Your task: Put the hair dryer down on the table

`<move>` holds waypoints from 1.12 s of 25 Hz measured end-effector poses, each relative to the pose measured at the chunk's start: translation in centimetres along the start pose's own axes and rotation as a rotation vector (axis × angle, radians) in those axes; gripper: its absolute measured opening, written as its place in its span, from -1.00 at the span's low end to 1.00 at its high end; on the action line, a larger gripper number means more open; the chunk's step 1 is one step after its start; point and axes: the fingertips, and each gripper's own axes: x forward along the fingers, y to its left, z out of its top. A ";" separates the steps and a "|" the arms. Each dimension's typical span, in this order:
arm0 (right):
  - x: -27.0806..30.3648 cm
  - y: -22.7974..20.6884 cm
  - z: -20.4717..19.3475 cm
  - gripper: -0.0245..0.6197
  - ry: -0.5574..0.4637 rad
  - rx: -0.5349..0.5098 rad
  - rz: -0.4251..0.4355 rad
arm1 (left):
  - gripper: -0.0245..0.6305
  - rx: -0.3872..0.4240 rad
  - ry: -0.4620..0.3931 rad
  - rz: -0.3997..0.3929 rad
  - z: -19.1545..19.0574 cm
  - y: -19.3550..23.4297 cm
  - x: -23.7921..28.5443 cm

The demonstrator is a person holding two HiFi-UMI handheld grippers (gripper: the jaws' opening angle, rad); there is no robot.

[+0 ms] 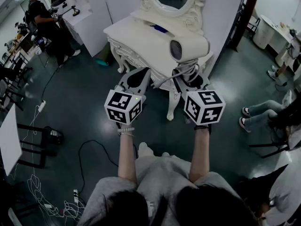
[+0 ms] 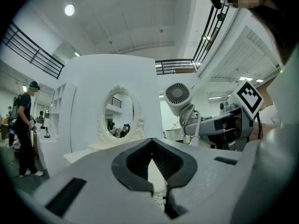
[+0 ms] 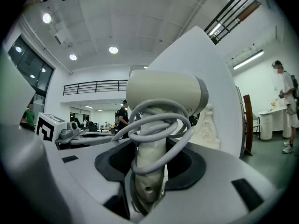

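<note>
Right hand-held gripper (image 3: pixel 149 168) clamps hair dryer (image 3: pixel 163 92).

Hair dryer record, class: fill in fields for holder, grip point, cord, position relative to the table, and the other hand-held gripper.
Holder: right hand-held gripper, shut on the hair dryer
Grip point: handle, upright between the jaws
Cord: cord looped around the handle
Position: raised by the white dressing table, not set down
Other: left hand-held gripper, shut, empty
</note>
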 end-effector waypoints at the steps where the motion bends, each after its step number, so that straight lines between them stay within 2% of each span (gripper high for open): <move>1: 0.0 -0.2 0.0 -0.35 0.002 0.002 0.001 | -0.91 -0.001 0.001 0.000 0.0 -0.1 0.1; 19: 0.6 -2.2 -1.1 -0.35 0.041 0.021 0.021 | -0.91 0.000 0.058 0.016 -1.4 -0.2 1.7; 28: 2.9 -3.4 -3.2 -0.35 0.091 0.057 0.038 | -0.91 -0.062 0.100 0.063 -4.0 1.5 2.2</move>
